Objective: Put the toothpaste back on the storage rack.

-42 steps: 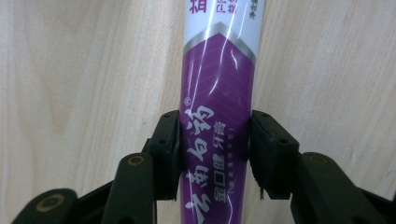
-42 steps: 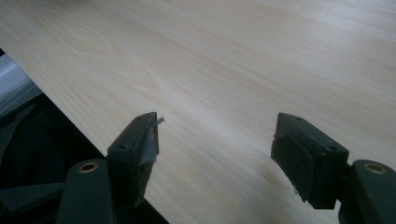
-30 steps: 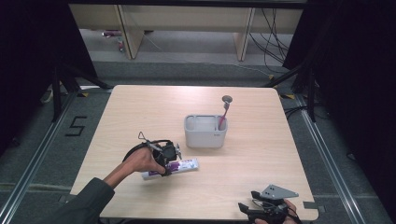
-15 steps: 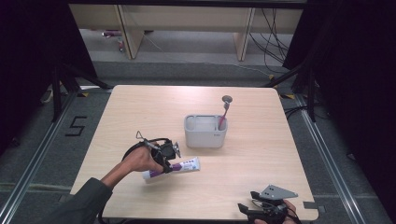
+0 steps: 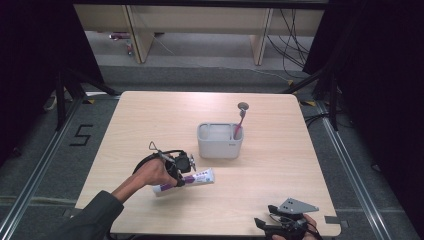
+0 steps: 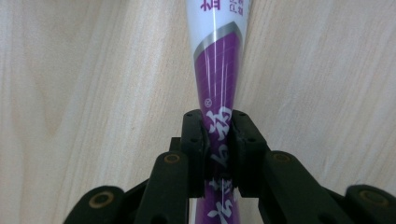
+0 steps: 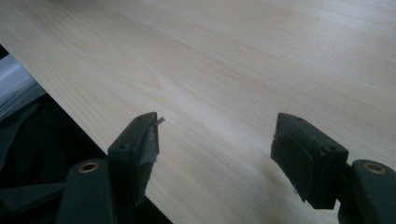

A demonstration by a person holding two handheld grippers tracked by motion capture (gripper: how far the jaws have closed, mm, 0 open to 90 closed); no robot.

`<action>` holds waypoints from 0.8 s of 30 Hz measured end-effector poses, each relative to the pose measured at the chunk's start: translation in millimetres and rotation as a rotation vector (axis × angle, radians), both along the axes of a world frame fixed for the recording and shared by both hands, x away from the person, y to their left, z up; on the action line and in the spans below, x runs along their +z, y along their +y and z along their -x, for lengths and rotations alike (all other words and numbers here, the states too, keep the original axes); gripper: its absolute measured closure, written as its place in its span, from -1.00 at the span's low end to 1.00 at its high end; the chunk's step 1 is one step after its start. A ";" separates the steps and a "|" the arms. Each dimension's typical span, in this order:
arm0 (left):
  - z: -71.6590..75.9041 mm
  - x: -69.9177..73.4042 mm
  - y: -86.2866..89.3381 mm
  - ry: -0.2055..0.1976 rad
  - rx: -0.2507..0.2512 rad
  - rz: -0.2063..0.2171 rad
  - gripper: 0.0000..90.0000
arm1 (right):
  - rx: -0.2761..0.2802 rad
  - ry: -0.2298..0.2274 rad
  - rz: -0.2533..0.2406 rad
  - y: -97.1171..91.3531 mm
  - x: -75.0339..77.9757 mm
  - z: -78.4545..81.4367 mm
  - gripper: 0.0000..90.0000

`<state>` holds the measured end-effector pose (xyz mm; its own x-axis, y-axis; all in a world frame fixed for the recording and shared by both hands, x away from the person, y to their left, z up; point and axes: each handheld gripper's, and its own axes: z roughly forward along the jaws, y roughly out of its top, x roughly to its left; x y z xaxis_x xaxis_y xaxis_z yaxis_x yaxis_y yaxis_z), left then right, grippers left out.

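- One toothpaste tube (image 5: 184,179), white with a purple end, lies flat on the counter (image 5: 150,120) in the lower left-centre of the high view, its white end pointing right toward the frame's middle.
- In the left claw view the tube (image 6: 215,74) runs straight up the middle of the frame, its purple crimped end pinched between the two black pads.
- Left claw (image 5: 181,172) is clamped on that purple end; its jaws have just been closing, with the tube between them, and now press it from both sides (image 6: 217,140).
- A person's hand (image 5: 152,172) carries this claw, the sleeve coming in from the bottom left corner of the high view.
- Just above and right of the tube, near the frame's centre, stands a grey box-shaped holder (image 5: 220,142), apart from the tube.
- A pink-handled brush (image 5: 240,120) stands tilted in the holder's right end, its round head rising above the rim.
- Right claw (image 5: 280,227) sits at the bottom edge of the high view, right of centre, well apart from the tube.
- In the right claw view its jaws (image 7: 215,154) stand wide apart with only bare counter (image 7: 233,60) between them, over the counter's edge.
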<state>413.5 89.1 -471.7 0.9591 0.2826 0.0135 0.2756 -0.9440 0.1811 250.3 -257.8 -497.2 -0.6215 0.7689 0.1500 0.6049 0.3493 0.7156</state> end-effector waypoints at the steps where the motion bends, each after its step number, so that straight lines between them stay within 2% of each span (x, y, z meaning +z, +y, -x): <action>1: -0.5 -0.9 -0.3 0.004 0.004 -0.003 0.71 | 0.003 0.007 -0.017 0.9 -1.1 -0.1 -0.29; 4: 0.1 -3.5 -2.9 0.001 -0.001 -0.019 0.71 | 0.002 -0.002 -0.003 0.4 -0.8 -0.2 -0.29; 9: -1.3 -6.5 -3.1 0.008 0.012 -0.012 0.70 | 0.001 -0.001 0.004 -0.3 -0.4 -0.1 -0.29; 12: 0.8 -6.5 -5.3 -0.007 0.002 -0.021 0.71 | 0.005 0.004 -0.001 0.4 -0.6 0.0 -0.29; 15: -0.2 -6.3 -4.8 0.003 0.007 -0.016 0.71 | 0.005 0.000 0.000 -0.4 -0.4 -0.5 -0.29; 16: -0.3 -6.2 -4.6 0.004 0.006 -0.014 0.71 | -0.005 0.027 -0.016 0.7 -0.2 0.9 -0.29; 18: -1.0 -5.6 -4.1 0.022 0.000 -0.019 0.72 | -0.005 0.028 -0.017 0.4 -0.6 0.8 -0.29; 22: -1.8 -4.6 -3.0 0.020 -0.012 -0.034 0.72 | -0.008 0.013 -0.006 -1.0 -0.5 0.1 -0.29; 24: -1.8 -3.8 -2.1 0.023 -0.002 -0.036 0.72 | -0.008 0.014 -0.006 -1.0 -0.5 0.0 -0.29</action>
